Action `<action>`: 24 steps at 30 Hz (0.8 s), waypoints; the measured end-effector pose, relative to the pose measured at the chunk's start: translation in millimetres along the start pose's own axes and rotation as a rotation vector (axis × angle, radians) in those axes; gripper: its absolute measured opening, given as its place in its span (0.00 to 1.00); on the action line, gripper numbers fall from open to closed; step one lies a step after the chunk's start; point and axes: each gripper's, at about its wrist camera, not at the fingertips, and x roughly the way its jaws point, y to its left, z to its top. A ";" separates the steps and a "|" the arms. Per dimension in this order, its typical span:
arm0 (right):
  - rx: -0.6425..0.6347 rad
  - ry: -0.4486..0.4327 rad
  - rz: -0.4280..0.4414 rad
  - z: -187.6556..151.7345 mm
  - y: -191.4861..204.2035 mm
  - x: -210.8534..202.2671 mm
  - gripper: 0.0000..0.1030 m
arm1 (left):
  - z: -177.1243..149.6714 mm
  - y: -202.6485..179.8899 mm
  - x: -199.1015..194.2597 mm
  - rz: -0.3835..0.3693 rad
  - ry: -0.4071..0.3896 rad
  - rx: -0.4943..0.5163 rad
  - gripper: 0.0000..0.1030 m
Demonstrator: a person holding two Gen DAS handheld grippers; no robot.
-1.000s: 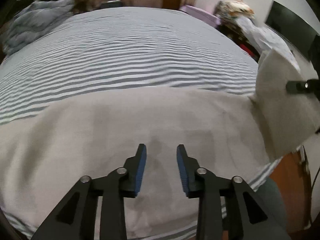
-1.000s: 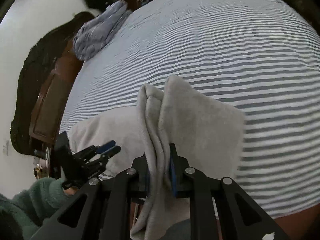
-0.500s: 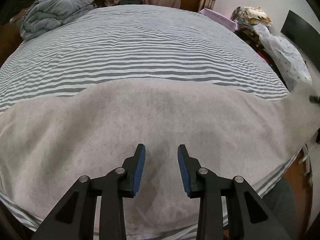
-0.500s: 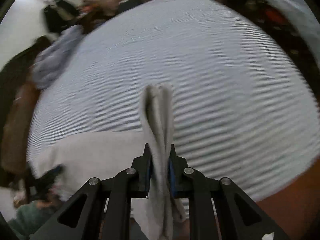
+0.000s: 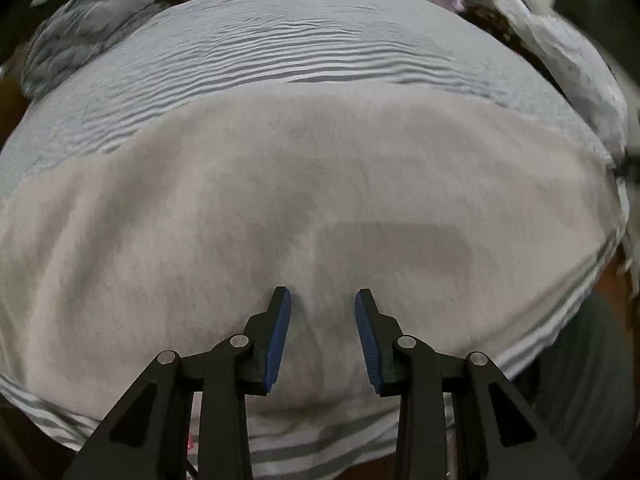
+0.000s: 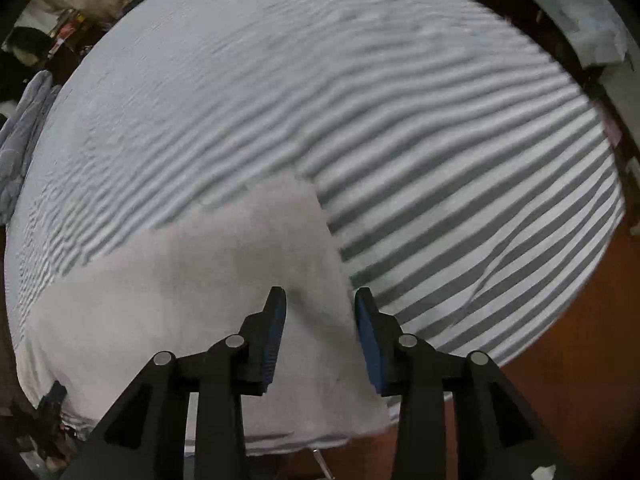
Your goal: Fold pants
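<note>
The left hand-held gripper (image 5: 322, 300) points steeply down over the pale grey, soft-knit pants (image 5: 280, 200), its blue-padded jaws spread with nothing between them. The pants lie flat across the near edge of the bed, on the grey-and-white striped bed sheet (image 5: 320, 40), and fill most of the left wrist view from side to side. Behind them, at the far left corner of the bed, sits a crumpled blue-grey quilt (image 5: 84, 36); at the far right is a heap of light dotted fabric (image 5: 568, 60), blurred, so what it is cannot be told.

The right hand-held gripper (image 6: 320, 300) also points down, over the right end of the pants (image 6: 200, 280). Its jaws have just been opening and now stand apart: the cloth lies spread below them on the sheet (image 6: 440, 140), with the pants' right edge running between the two blue pads (image 6: 276, 344), not pinched by either. To the right of that edge the striped sheet is bare as far as the bed's side, where a reddish-brown floor (image 6: 580, 340) shows.
</note>
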 end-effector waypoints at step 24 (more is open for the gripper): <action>-0.531 0.807 0.696 -8.1 441.0 159.0 0.37 | -2.1 36.6 4.6 -0.113 -0.021 -0.138 0.34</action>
